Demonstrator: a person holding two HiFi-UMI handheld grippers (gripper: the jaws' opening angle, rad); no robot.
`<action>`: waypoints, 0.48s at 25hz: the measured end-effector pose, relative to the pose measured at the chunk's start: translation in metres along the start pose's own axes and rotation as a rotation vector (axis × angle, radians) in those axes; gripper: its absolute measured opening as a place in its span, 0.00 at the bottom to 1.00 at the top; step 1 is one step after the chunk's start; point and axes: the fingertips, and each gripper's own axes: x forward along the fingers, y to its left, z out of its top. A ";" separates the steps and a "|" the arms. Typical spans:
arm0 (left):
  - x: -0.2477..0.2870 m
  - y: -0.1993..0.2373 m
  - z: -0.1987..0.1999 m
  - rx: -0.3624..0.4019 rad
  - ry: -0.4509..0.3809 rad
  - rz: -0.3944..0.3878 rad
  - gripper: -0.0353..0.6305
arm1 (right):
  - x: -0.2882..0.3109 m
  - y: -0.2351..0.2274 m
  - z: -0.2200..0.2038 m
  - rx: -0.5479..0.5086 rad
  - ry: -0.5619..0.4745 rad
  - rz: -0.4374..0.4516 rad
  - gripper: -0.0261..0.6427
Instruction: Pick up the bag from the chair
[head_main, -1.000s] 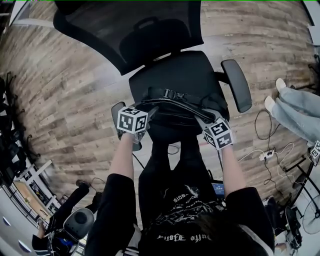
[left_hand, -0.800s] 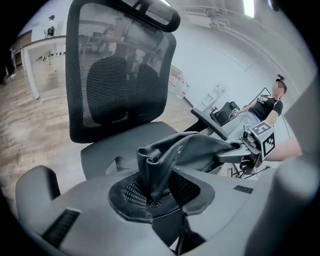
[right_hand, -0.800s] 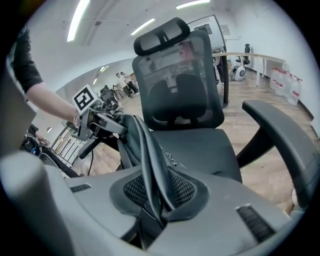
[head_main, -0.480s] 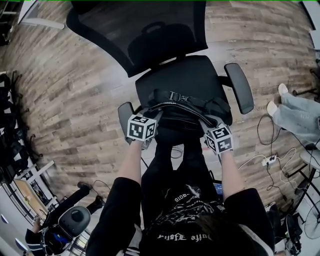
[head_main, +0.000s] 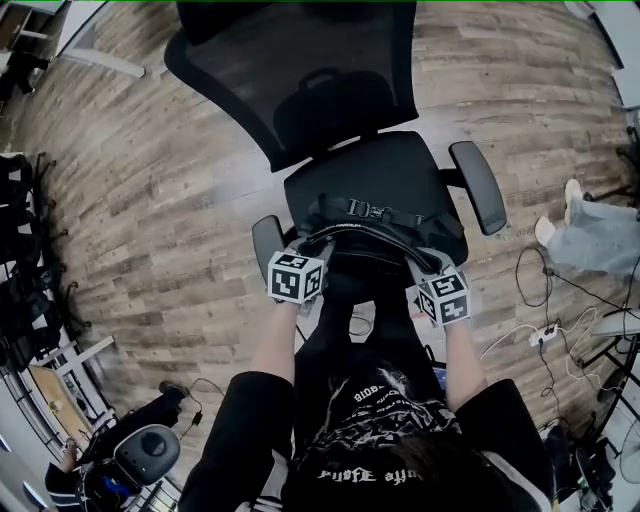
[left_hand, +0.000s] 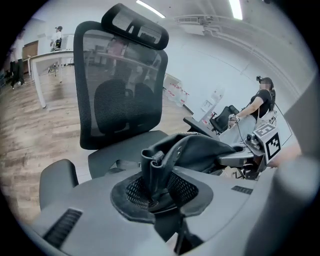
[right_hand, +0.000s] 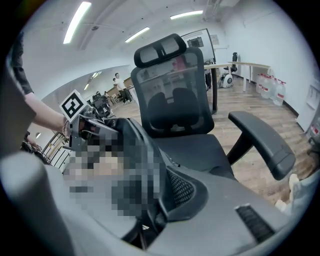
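A black chair (head_main: 372, 168) stands on a wood floor (head_main: 150, 180), its mesh back (head_main: 300, 70) at 12 o'clock in the head view; the black bag (head_main: 378, 236) lies across the 6 o'clock edge of the seat, a buckled strap (head_main: 372, 210) running along its top; whether the bag rests on the seat or hangs just above it cannot be told.

The left gripper (head_main: 310, 248) is at the bag's 9 o'clock end, just beside the chair's armrest (head_main: 267, 235); in the left gripper view its jaws are closed tight on an upright fold of the bag (left_hand: 200, 147), the left gripper (left_hand: 154, 176) pinching the fabric between them.

The right gripper (head_main: 420, 266) is at the bag's 3 o'clock end; in the right gripper view the right gripper (right_hand: 150, 202) has its jaws closed on the dark fabric of the bag (right_hand: 126, 131), though a mosaic patch covers part of it.

The bag spans between the two grippers; cables (head_main: 545, 320) trail on the floor at 4 o'clock.
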 end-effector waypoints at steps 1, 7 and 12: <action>-0.004 -0.004 0.001 0.004 -0.009 -0.001 0.16 | -0.005 0.000 0.001 -0.005 -0.006 -0.011 0.13; -0.027 -0.023 -0.002 0.008 -0.043 0.000 0.16 | -0.032 0.009 0.006 -0.038 -0.020 -0.058 0.13; -0.048 -0.038 -0.009 0.023 -0.044 -0.008 0.16 | -0.055 0.022 0.002 -0.055 -0.017 -0.075 0.13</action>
